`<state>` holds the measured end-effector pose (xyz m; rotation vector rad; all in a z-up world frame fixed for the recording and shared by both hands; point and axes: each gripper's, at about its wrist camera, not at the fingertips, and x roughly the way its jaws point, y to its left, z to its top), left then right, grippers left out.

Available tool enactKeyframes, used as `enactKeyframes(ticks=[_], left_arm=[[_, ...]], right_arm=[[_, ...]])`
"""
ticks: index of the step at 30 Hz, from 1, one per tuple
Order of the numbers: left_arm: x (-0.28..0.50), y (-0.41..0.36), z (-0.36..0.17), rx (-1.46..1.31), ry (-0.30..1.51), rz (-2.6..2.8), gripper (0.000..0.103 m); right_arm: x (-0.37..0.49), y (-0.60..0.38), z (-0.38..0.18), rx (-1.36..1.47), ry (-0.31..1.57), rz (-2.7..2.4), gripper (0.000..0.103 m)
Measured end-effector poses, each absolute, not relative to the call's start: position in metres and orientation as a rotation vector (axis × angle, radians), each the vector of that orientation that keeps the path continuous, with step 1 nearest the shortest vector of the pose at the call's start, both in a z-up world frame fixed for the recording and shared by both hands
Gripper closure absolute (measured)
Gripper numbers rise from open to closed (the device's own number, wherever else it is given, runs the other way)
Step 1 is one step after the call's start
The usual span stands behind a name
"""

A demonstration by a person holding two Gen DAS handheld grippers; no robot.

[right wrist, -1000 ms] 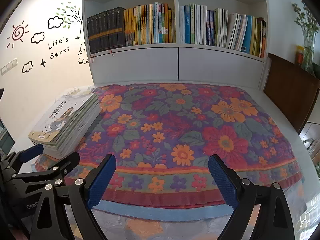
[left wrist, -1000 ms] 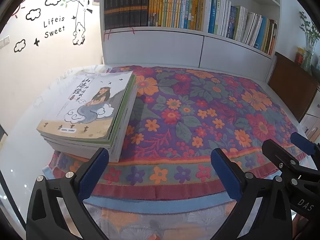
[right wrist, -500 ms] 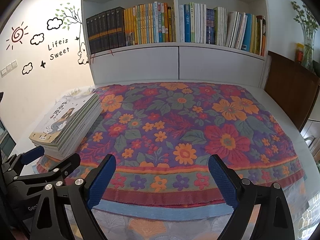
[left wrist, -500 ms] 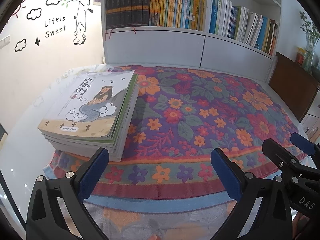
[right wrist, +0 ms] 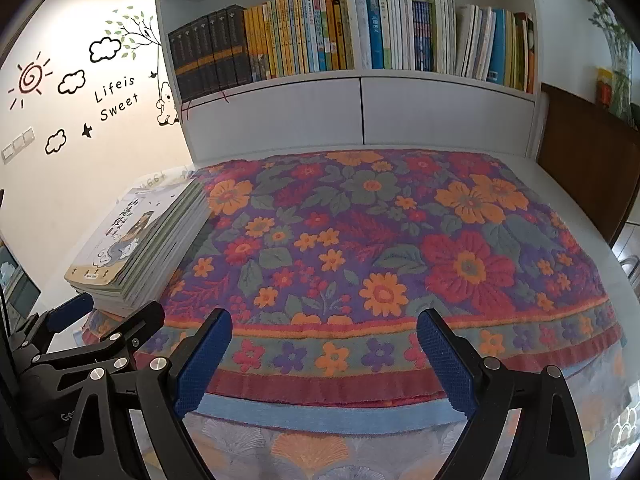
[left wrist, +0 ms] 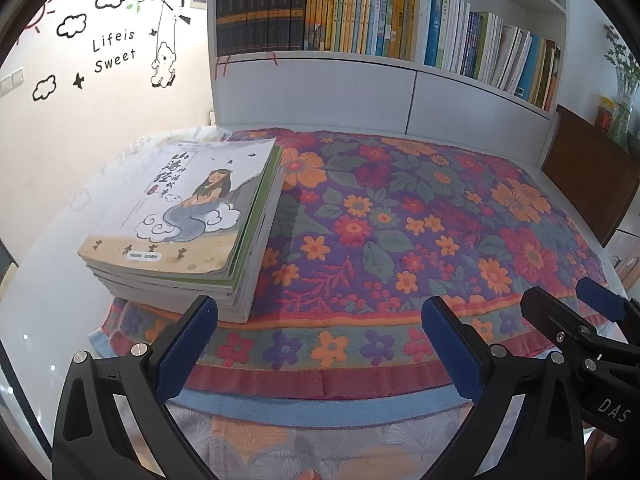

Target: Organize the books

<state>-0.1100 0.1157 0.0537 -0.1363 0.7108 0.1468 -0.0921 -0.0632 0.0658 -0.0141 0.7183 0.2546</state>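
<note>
Book stack [left wrist: 188,228] lies just beyond left hand-held gripper [left wrist: 320,320].

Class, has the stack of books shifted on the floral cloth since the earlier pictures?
No. The stack of books sits at the same left corner of the floral cloth, its edge by the same orange flower.

White table [right wrist: 568,184] carries floral cloth [right wrist: 400,240] in purple, red, orange. White bookshelf unit [right wrist: 360,108] stands against rear wall behind table; two closed cabinet fronts below lower shelf. Left wall [left wrist: 60,152] off-white, with decals: sun, clouds, tree, bear on swing, lettering "Lifeis Sweet" [left wrist: 114,50]. Light switches [right wrist: 18,148] on left wall. Dark wooden cabinet [right wrist: 588,160] at right; glass vase with green stems [right wrist: 620,60] on top. Daylight bright, even.
</note>
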Motion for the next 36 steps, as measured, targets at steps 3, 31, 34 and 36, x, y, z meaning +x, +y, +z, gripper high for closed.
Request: enactKeyframes(ticks=[3,31,34,36], left_arm=[[-0.1103,0.1173,0.0545,-0.143,0.706,0.151,0.001],[-0.1112,0.1182,0.0530,-0.143,0.712,0.162,0.001],[-0.1118,0.1180,0.0536,-0.140,0.711,0.164,0.001],[-0.1120,0.1178,0.0536,-0.141,0.711,0.164,0.001]], right_arm=[[-0.0905,-0.0636,0.0639,0.007,0.732,0.268,0.011],[-0.0905,-0.0629,0.0615,0.017,0.737,0.271,0.011],[-0.0908,-0.0628,0.0616,0.018,0.737,0.269,0.010],[-0.0905,-0.0629,0.0616,0.017,0.738,0.270,0.011]])
